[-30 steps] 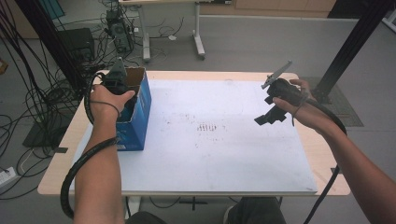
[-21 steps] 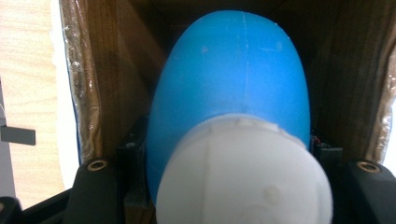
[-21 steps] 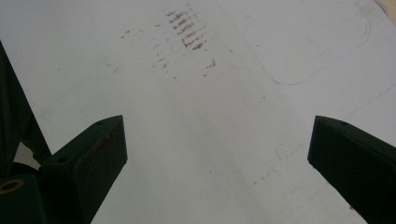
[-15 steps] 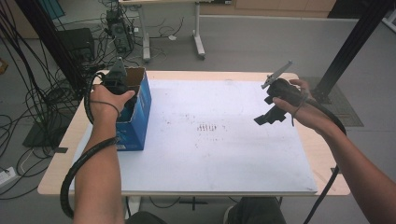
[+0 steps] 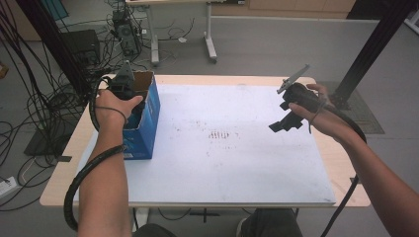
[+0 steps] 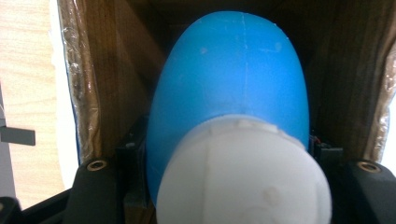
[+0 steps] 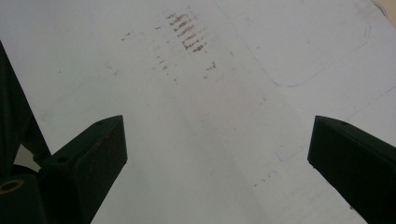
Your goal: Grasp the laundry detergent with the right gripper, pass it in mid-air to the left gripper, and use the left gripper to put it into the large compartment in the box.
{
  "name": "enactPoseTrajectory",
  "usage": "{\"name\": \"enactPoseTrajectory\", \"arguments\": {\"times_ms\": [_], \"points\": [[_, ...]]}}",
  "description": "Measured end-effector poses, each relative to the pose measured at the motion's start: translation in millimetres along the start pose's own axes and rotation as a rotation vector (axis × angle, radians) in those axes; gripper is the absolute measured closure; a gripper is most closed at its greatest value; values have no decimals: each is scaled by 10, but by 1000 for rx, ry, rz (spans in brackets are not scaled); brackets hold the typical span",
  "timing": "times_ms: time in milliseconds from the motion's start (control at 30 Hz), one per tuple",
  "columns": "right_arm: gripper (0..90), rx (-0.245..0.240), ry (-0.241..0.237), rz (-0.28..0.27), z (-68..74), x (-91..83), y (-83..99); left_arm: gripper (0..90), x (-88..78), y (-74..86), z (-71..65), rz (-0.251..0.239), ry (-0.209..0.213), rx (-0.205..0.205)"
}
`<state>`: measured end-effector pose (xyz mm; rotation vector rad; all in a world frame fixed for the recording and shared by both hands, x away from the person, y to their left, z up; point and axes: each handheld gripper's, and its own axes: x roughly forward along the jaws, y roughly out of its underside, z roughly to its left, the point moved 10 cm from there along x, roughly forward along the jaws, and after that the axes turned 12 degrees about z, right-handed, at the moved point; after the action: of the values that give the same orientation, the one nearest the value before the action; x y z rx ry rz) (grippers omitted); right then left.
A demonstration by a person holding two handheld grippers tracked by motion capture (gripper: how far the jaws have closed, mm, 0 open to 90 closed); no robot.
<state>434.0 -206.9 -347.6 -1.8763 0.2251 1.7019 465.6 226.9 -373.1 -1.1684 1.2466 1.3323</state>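
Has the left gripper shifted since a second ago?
No. In the high view the left gripper sits in the blue box's open top as before, shut on a blue-and-white object.

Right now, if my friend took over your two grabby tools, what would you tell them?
Left gripper: down inside the open blue box at the table's left edge, shut on a blue and white egg-shaped thing.
Right gripper: open, holding nothing, hovering above the white board on the right side.
Done: the egg-shaped thing is gripped inside the box.
Left: whether it is going in or coming out, I cannot tell; probably lift it out or let go.
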Motion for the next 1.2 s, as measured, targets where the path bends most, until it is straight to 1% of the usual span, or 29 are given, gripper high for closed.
{"name": "enactPoseTrajectory", "arguments": {"times_ms": [167,267,400,467,633,767,833,900,967,1067,1133,1200], "points": [[46,-1,1,-1,2,-7,-4,337,-6,0,-5,-3,2,4],[46,1,4,-8,2,-10,-13,316,-51,3,2,-12,-15,12],[46,-2,2,-7,15,-1,-22,296,-99,9,7,-16,-22,14],[46,-4,3,-9,20,-3,-32,284,-163,17,10,-27,-39,20],[46,-6,7,-11,30,-11,-54,268,-235,38,9,-36,-47,26],[46,-5,8,-13,31,-21,-63,266,-302,72,5,-40,-66,30],[46,-1,8,-10,28,-27,-57,246,-334,96,-9,-40,-59,33],[46,2,9,-12,26,-37,-56,245,-371,123,-3,-42,-66,34],[45,4,9,-12,15,-44,-51,241,-416,154,-5,-47,-64,36],[46,9,11,-11,0,-51,-45,238,-503,199,-16,-61,-67,42],[46,18,16,-3,-34,-64,-37,215,-613,247,-55,-78,-65,54],[46,22,18,-1,-51,-72,-37,205,-638,258,-70,-83,-64,59]]}}
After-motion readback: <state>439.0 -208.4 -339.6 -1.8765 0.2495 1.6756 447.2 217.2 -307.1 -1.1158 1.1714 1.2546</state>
